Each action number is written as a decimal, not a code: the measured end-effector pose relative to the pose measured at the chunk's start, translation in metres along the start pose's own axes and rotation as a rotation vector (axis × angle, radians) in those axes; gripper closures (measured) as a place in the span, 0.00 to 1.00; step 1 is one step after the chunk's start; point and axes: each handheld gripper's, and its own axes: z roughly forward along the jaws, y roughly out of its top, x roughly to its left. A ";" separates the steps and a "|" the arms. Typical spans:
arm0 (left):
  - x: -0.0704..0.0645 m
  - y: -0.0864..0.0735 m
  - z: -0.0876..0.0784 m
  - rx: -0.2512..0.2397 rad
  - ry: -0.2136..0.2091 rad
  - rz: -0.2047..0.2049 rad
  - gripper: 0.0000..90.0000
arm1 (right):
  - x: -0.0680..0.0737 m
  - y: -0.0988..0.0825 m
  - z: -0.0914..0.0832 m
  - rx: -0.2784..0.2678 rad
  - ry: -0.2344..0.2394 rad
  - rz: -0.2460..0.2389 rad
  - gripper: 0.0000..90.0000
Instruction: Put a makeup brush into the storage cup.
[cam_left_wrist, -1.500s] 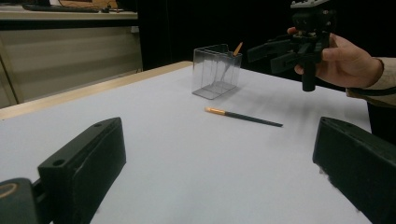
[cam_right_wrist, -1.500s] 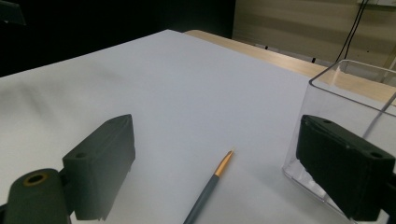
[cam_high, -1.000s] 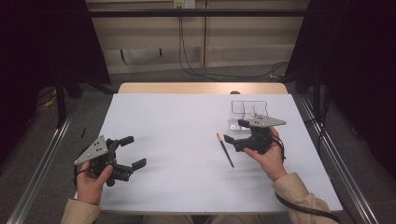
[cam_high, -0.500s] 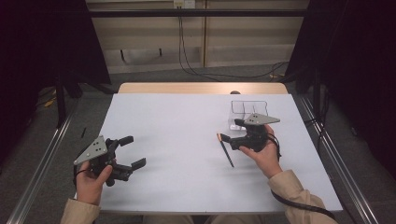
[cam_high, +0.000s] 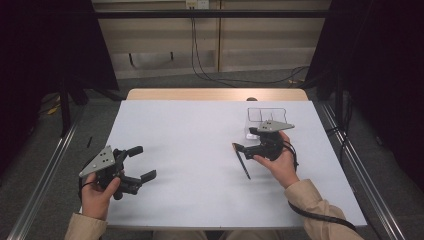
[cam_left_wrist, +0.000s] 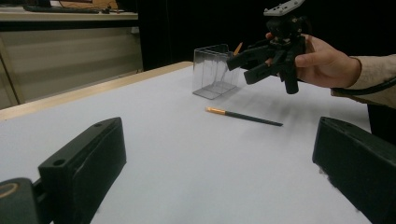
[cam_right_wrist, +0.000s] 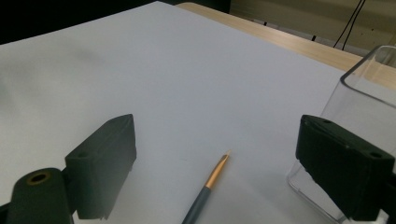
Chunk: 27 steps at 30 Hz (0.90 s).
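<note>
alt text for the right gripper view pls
The right gripper hangs with its two black jaws open over a dark pencil lying on the white table, its gold-banded tip pointing away. A clear plastic container stands at the right, behind the right jaw.
</note>
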 end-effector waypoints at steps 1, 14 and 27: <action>0.000 0.000 0.000 -0.001 0.000 -0.001 0.03 | 0.000 0.000 0.000 0.005 0.000 -0.001 0.13; 0.000 0.000 0.000 0.001 -0.002 -0.002 0.03 | 0.002 0.003 0.006 0.105 -0.007 -0.010 0.16; -0.001 0.000 0.001 0.002 -0.005 -0.003 0.03 | 0.002 0.007 0.014 0.237 0.003 0.027 0.20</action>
